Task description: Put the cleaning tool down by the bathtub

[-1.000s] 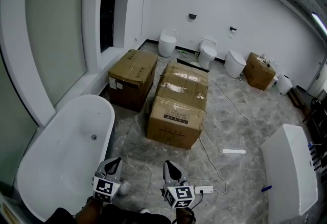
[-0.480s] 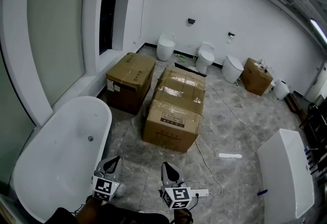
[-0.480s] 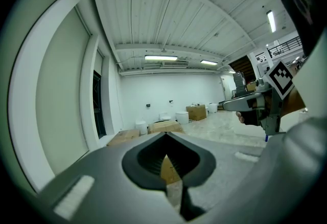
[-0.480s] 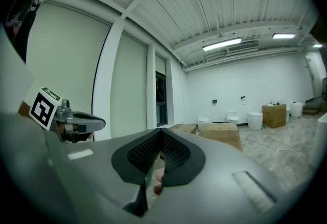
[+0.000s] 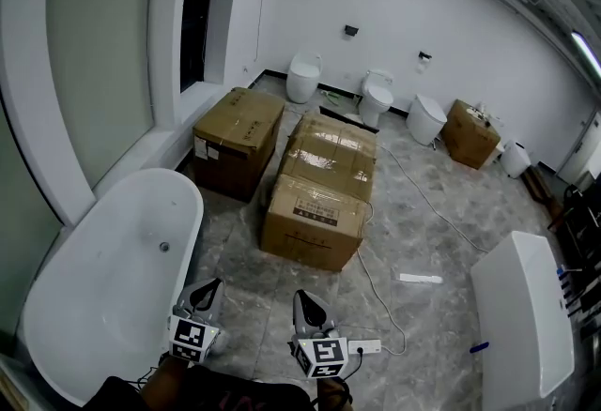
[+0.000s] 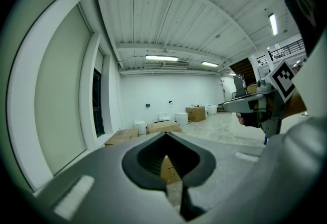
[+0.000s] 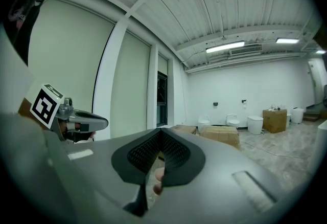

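A white freestanding bathtub [image 5: 99,282] fills the lower left of the head view. My left gripper [image 5: 205,295] hovers by its right rim, jaws shut and pointing forward, nothing in them. My right gripper [image 5: 307,308] is a little to the right over the marble floor, also shut and empty. In the left gripper view the left gripper [image 6: 166,155] points across the room, with the right one at its right. The right gripper [image 7: 160,152] in its own view shows a small pinkish patch through the slit; I cannot tell what it is. I see no cleaning tool in either gripper.
Three cardboard boxes [image 5: 319,189] stand ahead on the floor. A cable runs to a power strip [image 5: 364,346] beside my right gripper. A flat white piece [image 5: 420,279] lies further right. A second white tub [image 5: 521,315] is at the right, with toilets [image 5: 377,98] along the far wall.
The view has drifted slightly, with the boxes now a bit left and higher. Both grippers sit a little lower in the frame and stay shut and side by side.
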`<state>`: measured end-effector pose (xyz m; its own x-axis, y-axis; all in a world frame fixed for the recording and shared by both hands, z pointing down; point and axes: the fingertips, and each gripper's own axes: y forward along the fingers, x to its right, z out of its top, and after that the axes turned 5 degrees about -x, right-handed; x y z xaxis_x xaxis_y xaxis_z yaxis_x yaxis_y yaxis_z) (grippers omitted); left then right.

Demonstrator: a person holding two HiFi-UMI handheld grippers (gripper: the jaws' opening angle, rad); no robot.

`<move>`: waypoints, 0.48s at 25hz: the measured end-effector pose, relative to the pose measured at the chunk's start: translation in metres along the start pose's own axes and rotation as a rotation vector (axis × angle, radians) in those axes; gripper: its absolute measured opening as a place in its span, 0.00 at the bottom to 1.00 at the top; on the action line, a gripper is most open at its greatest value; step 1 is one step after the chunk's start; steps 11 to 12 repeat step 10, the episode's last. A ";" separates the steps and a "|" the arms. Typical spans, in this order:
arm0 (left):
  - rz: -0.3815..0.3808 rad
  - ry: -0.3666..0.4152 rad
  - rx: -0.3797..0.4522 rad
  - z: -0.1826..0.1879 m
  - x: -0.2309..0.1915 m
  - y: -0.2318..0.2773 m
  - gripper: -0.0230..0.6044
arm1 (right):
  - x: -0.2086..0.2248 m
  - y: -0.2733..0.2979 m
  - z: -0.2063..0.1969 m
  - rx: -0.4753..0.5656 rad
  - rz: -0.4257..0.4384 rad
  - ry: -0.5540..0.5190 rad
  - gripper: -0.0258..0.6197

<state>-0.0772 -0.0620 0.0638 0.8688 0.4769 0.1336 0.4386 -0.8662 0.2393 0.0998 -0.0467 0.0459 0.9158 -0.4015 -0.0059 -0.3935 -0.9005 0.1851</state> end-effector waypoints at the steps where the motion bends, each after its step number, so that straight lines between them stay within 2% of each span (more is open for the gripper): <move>1: -0.002 0.000 0.000 0.000 0.001 0.001 0.04 | 0.001 0.000 -0.001 -0.001 -0.002 0.000 0.08; 12: 0.005 -0.021 0.042 0.012 0.001 0.003 0.04 | 0.008 -0.005 -0.002 0.013 -0.018 0.007 0.08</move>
